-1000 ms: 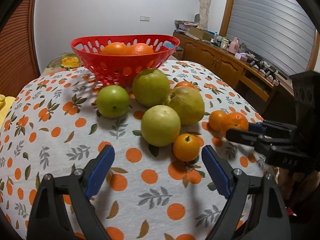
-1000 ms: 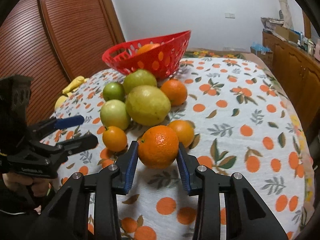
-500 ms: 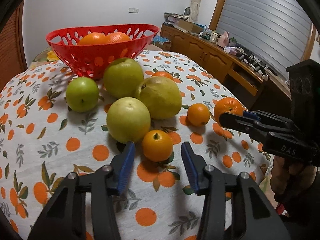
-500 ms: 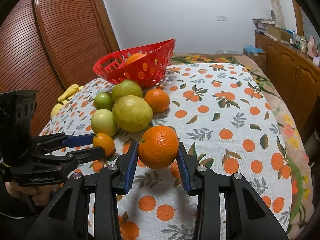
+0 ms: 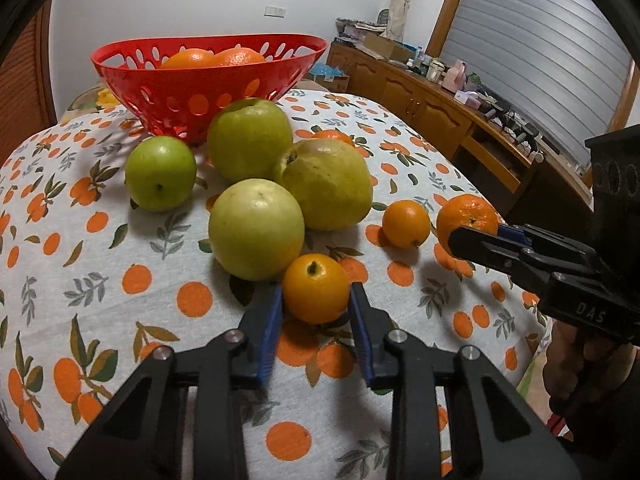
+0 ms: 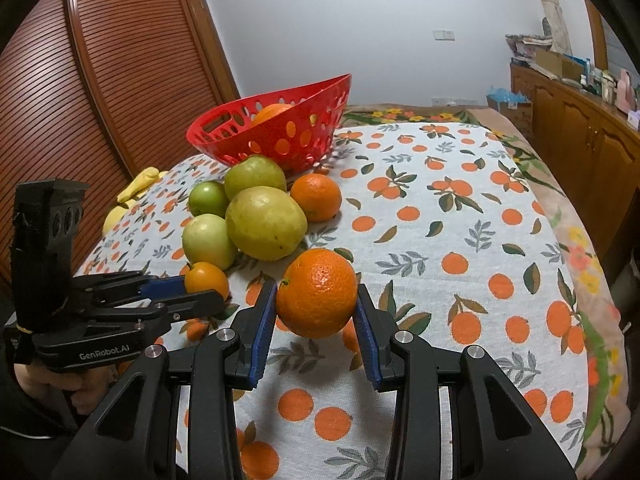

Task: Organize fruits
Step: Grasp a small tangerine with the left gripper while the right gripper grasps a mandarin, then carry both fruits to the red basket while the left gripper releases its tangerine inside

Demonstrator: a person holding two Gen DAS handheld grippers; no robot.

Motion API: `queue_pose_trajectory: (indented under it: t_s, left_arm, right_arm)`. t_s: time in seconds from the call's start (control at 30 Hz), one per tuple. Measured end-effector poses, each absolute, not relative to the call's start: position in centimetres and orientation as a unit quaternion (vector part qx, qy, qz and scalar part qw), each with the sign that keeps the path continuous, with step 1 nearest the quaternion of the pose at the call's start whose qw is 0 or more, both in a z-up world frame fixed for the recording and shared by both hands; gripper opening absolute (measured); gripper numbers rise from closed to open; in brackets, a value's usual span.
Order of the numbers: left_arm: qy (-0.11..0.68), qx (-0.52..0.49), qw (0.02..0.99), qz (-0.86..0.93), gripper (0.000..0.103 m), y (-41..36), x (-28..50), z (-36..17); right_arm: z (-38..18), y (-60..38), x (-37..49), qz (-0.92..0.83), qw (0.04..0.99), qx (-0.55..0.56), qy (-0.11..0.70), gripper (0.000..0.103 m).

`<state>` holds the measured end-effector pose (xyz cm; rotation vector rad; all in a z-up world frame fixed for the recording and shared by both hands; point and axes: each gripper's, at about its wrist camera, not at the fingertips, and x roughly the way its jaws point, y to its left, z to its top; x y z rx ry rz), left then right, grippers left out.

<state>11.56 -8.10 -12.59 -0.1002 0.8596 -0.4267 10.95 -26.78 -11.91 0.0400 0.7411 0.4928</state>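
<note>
Closing on small orange [image 5: 316,288], left tool [image 5: 316,308], right tool [image 6: 317,312] unchanged

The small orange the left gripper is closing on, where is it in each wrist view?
Left wrist: small orange, lower centre, between the left gripper pads.
Right wrist: same orange, left of centre, at that gripper's tips.
Shared landmark: red basket at the back of the table.

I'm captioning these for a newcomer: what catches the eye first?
Each hand-held gripper is shut on fruit: the right hand-held gripper holds a large orange, the left hand-held gripper a small orange. Behind them, green fruits cluster before a red basket with oranges inside.
</note>
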Motion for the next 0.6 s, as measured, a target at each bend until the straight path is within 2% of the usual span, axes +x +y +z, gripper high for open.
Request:
queue_pose_trajectory:
  t_s: [0.6]
  left_arm:
    - [0.362,-0.055,0.909,-0.200,0.029,-4.9,10.4,-7.5]
  right_arm:
    - [-8.8,-24.3,12.0,0.270,0.906,0.002,0.325,0.037]
